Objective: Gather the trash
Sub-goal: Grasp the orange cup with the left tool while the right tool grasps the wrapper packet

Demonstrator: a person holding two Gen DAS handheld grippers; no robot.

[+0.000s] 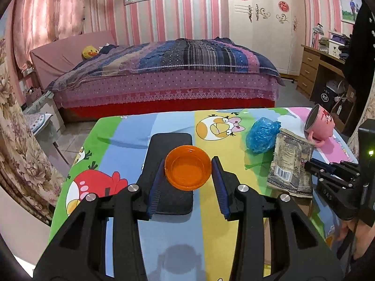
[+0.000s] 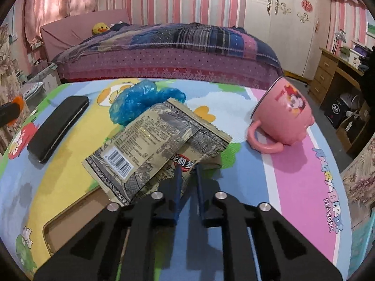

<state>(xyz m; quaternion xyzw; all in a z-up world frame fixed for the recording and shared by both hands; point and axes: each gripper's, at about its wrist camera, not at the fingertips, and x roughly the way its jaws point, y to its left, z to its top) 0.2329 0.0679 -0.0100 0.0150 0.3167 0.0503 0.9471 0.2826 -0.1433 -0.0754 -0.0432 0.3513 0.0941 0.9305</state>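
Snack wrapper [image 2: 150, 145], crumpled and printed with a barcode, sits mid-frame in the right wrist view, pinched at its lower edge by the right gripper [image 2: 187, 175], jaws nearly closed on it. Looks like first pickup underway. Blue plastic wad [image 2: 143, 100] behind it is untouched. Left gripper [image 1: 187, 166] grips an orange bowl [image 1: 187, 167] above the black case [image 1: 171, 140]. Pink mug [image 2: 286, 119] lies tipped at right.

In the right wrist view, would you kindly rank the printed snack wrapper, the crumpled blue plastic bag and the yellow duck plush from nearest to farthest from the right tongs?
1. Printed snack wrapper: clamped in the right tongs.
2. Crumpled blue plastic bag: just beyond the wrapper, on the table.
3. Yellow duck plush: far back on the bed, left.
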